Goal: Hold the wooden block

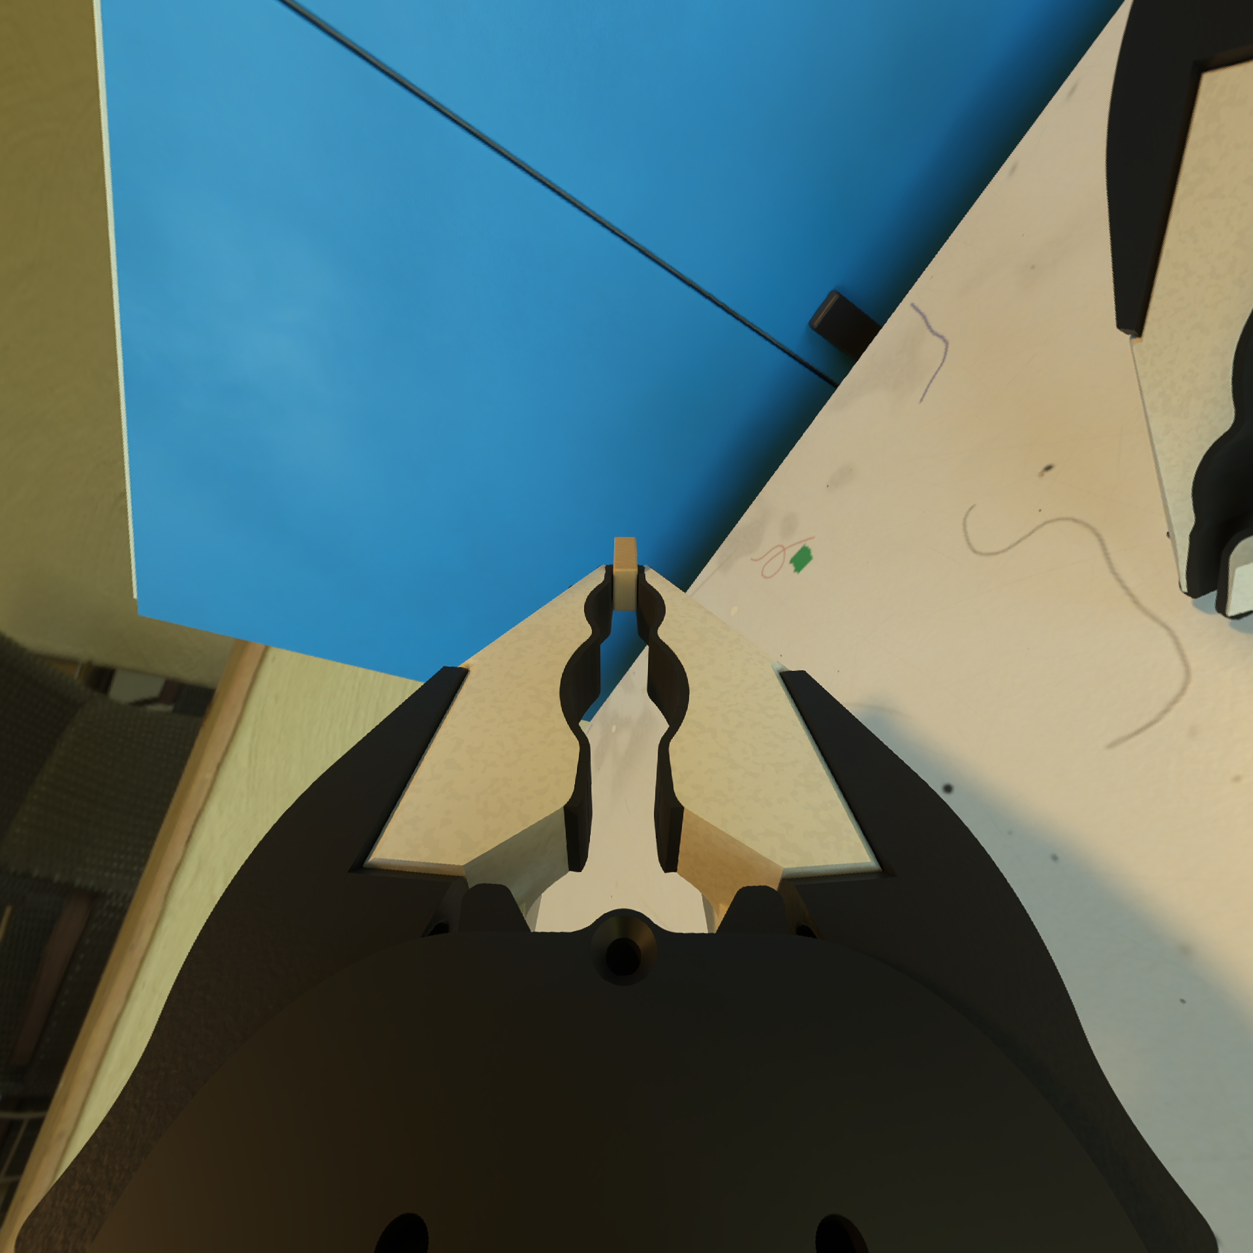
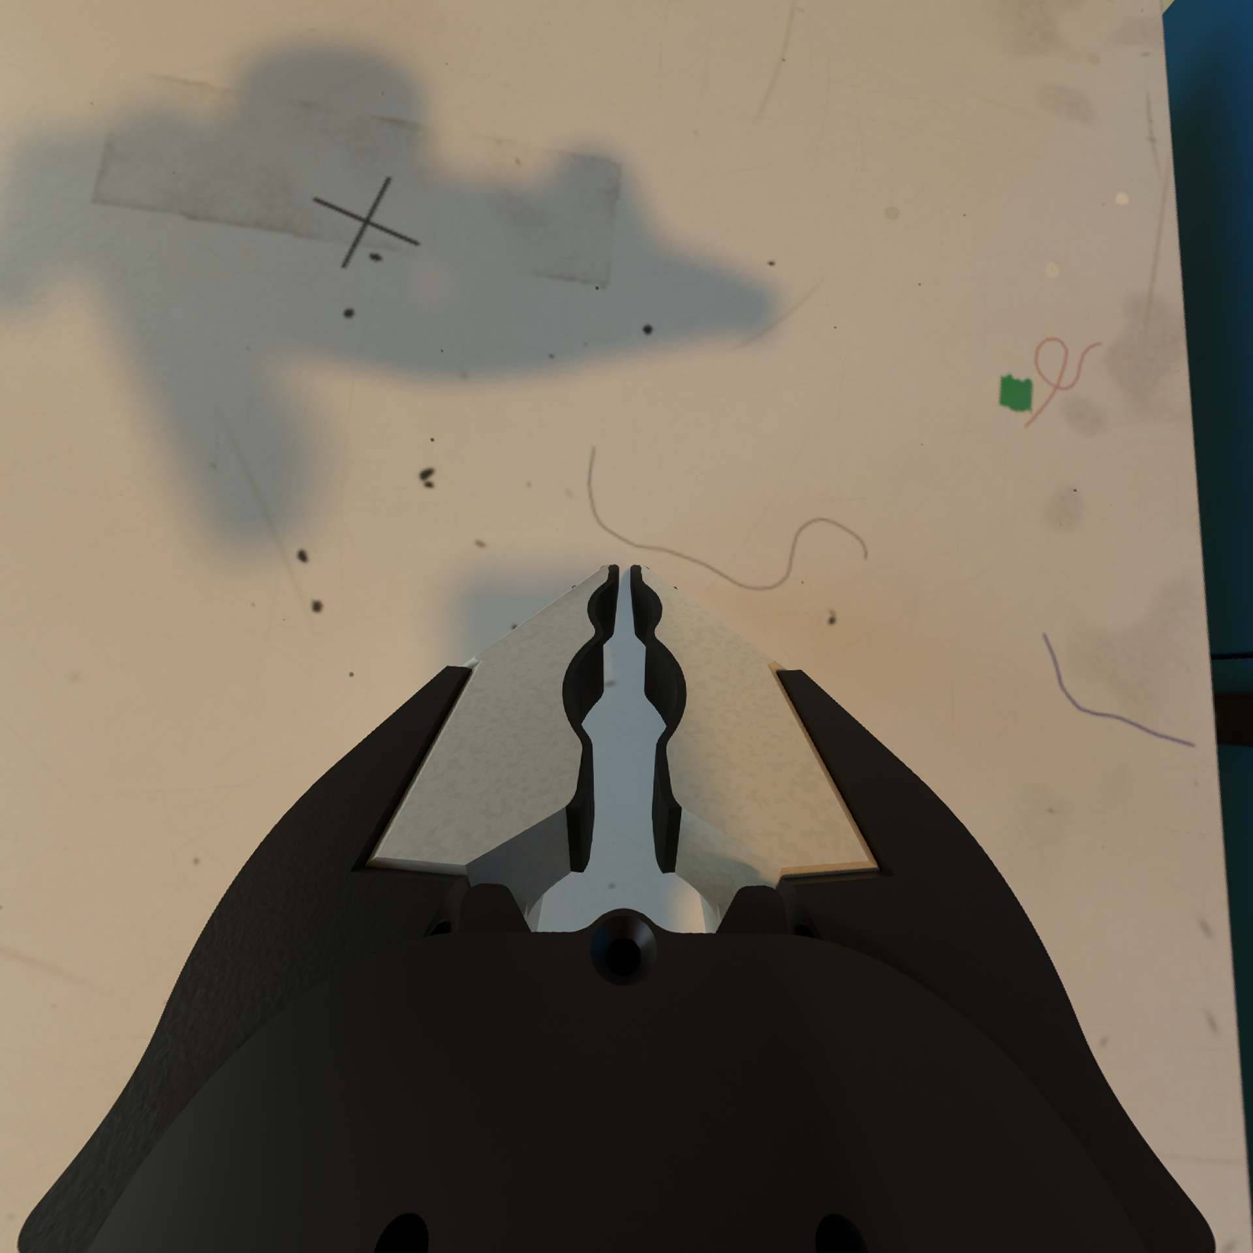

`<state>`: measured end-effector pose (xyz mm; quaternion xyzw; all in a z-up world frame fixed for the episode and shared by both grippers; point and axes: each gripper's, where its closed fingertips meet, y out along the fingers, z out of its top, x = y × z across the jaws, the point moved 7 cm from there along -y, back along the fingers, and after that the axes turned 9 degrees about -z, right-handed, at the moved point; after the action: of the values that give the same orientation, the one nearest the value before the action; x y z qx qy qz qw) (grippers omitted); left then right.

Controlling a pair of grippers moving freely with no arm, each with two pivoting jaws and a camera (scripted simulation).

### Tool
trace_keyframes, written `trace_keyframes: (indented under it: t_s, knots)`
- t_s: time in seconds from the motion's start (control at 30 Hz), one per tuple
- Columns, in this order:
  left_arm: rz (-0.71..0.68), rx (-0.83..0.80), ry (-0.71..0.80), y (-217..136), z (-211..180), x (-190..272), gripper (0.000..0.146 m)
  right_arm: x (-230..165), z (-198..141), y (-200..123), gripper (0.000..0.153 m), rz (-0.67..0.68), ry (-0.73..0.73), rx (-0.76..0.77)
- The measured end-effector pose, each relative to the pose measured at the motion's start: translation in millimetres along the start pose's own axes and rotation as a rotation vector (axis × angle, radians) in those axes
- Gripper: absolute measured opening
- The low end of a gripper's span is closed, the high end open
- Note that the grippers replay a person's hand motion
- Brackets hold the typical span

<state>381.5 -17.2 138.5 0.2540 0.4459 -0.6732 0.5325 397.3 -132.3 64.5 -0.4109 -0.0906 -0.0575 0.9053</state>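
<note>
You're looking at a pale, scuffed tabletop (image 2: 881, 135), speckled with dark dots. There's a strip of grey tape (image 2: 203, 183) up in the far left of the right wrist view, with a black cross mark (image 2: 366, 222) drawn on it. Off to the right sits a small green patch (image 2: 1015, 393), a red scribble (image 2: 1058, 380) just beside it. A thin grey squiggle (image 2: 732, 563) runs across the middle, a purple line (image 2: 1098, 705) nearer the edge. From the left wrist view, a blue panel (image 1: 407, 305) fills the background, a small black block (image 1: 841, 322) touching the table's edge.
</note>
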Motion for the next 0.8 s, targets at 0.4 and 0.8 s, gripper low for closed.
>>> trace_keyframes:
  t_s: [0.4,0.8]
  knots:
    - [-0.041,0.043,0.066,8.9,5.1,-3.2,0.005,-1.0,0.6,-6.1,0.010,0.008,0.004,-0.037]
    - [-0.079,0.099,0.069,13.8,2.8,-6.7,0.005,-2.1,6.7,6.6,0.021,0.031,-0.005,0.029]
